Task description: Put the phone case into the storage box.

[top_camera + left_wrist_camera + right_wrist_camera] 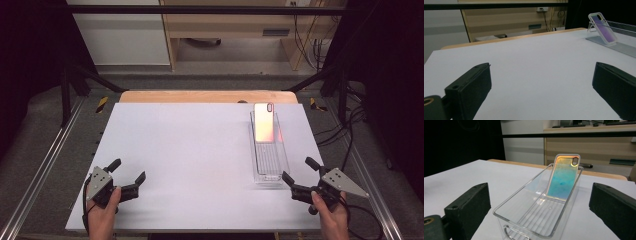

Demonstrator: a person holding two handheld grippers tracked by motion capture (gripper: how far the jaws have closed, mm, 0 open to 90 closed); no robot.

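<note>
Resting low at the near right corner of the bench, the right gripper (295,182) has its two black jaws spread wide and holds nothing. It points at the near end of the clear, long plastic tray (286,159), which stands just beyond it, so I judge it is prepared to reach into the tray or to take it by the rim.

Inside this tray (499,211) there is one thing, the shiny iridescent phone case with a clear frame (562,177). It stands tilted, its lower edge on the ribbed floor and its upper edge leaning against the far wall; probably this keeps its side edges free for a grasp. In the high view the phone case (264,122) sits at the far end of the tray, on the right side of the bench.

The left gripper (129,176) is also released, jaws apart, at the near left, well apart from the tray. Under both lies the white flat bench (190,150).
</note>
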